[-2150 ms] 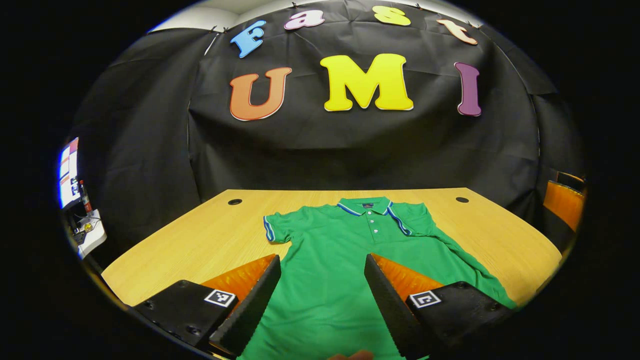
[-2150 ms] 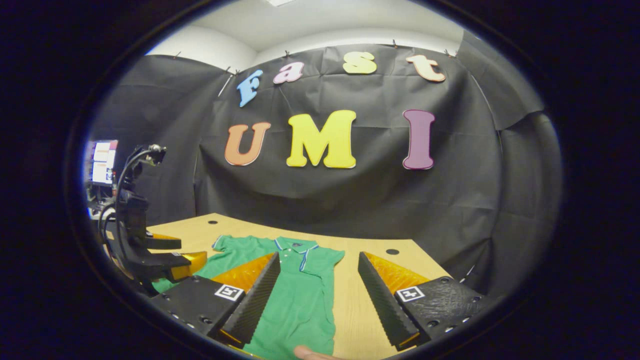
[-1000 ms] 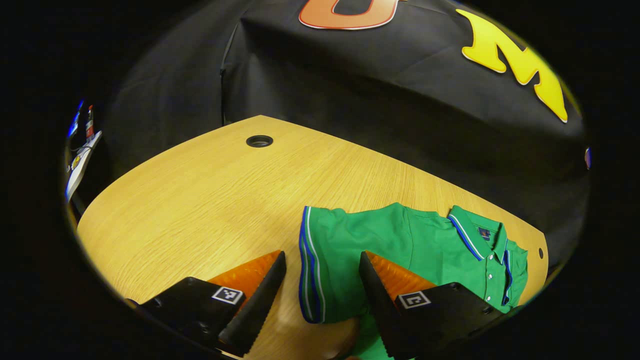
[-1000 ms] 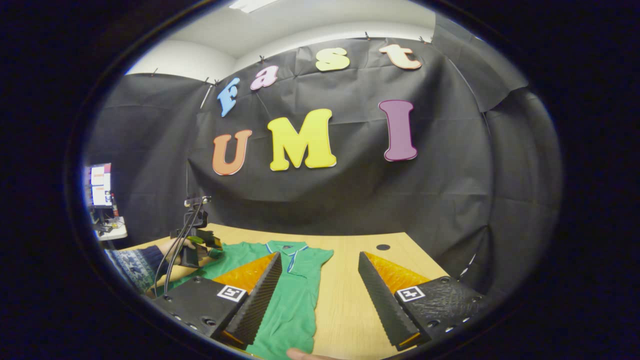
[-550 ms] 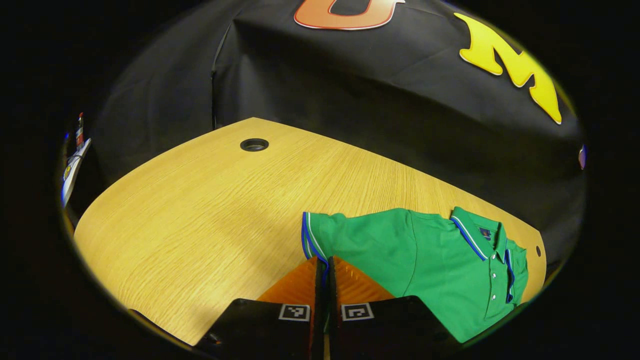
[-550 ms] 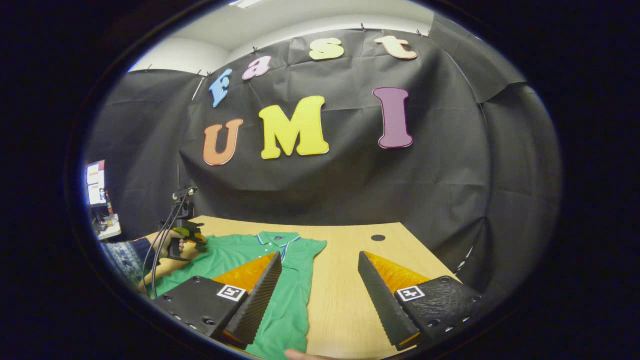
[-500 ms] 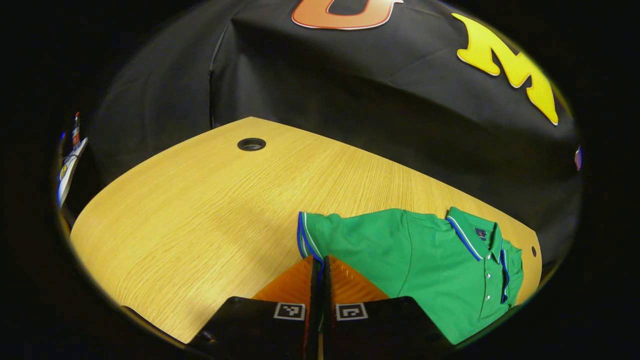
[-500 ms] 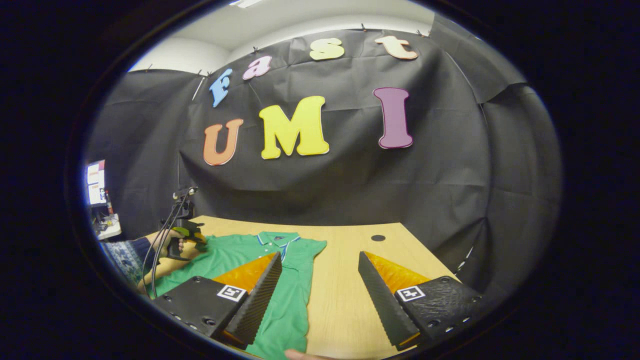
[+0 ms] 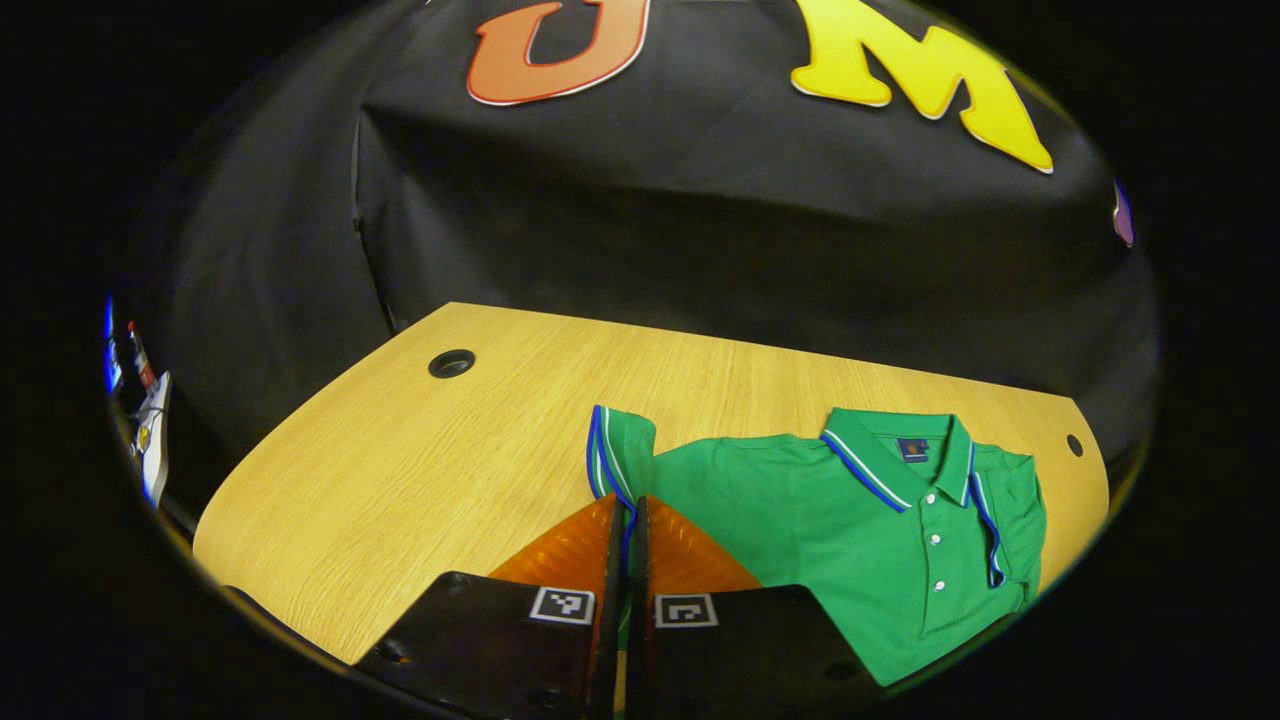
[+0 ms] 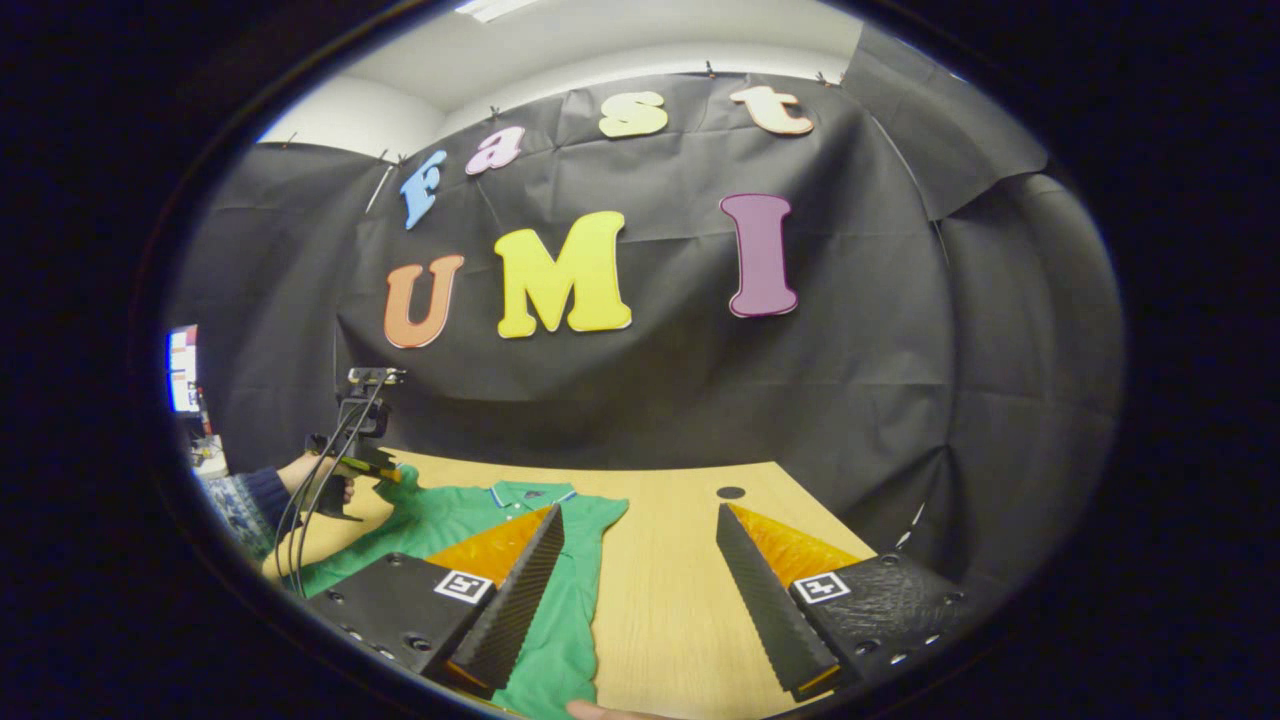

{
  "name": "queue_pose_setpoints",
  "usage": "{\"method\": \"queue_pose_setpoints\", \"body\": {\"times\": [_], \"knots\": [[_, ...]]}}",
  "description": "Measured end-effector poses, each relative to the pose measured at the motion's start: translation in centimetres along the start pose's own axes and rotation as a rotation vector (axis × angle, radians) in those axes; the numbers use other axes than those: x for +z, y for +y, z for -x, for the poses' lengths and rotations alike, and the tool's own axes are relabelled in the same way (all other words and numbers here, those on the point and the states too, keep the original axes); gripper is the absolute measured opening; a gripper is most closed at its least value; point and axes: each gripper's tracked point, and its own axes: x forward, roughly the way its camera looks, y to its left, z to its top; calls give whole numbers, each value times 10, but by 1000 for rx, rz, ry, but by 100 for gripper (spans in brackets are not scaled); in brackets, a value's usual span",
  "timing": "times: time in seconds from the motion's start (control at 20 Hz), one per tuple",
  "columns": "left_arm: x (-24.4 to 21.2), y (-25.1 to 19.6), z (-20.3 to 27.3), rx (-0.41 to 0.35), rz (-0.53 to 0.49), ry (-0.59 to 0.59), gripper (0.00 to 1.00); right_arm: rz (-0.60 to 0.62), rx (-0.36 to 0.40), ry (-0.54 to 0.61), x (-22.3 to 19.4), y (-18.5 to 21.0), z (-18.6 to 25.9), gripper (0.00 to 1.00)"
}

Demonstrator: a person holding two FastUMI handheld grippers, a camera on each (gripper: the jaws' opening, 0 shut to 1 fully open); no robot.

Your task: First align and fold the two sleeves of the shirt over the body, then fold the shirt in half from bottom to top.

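The wooden table (image 9: 420, 450) is bearing a green polo shirt (image 9: 830, 520) (black cloth behind); left gripper (image 9: 627, 515) is pinching its sleeve (image 9: 612, 455), right gripper (image 10: 640, 530) is gaping wide.

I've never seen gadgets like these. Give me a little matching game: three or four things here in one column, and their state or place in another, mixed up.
Things:
1. left gripper
2. right gripper
3. green polo shirt
4. round cable hole

States:
A. fingers spread apart, holding nothing
B. lying on the wooden table, collar toward the black cloth wall
C. fingers closed on the striped sleeve cuff
D. sunk in the tabletop near the far edge

Pairs: 1-C, 2-A, 3-B, 4-D
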Motion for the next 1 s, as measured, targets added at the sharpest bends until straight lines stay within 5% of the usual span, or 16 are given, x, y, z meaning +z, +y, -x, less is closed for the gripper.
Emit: {"method": "queue_pose_setpoints", "body": {"times": [0.45, 0.55, 0.65, 0.75, 1.0], "knots": [[-10, -69, 4, -26, -139, 20, 13, -3, -12, 6, -1, -7, -3, 93], [-10, -84, 11, -47, -131, 11, 24, 0, -13, 11, -2, -8, -3, 93], [-6, -95, 18, -72, -139, -15, 72, 0, -14, 13, -2, -8, -3, 93], [0, -102, 29, -82, -148, -44, 98, -3, -11, 17, -3, -7, -4, 93], [14, -99, 63, -84, -157, -100, 100, 4, -3, 22, -5, -2, -3, 93]]}}
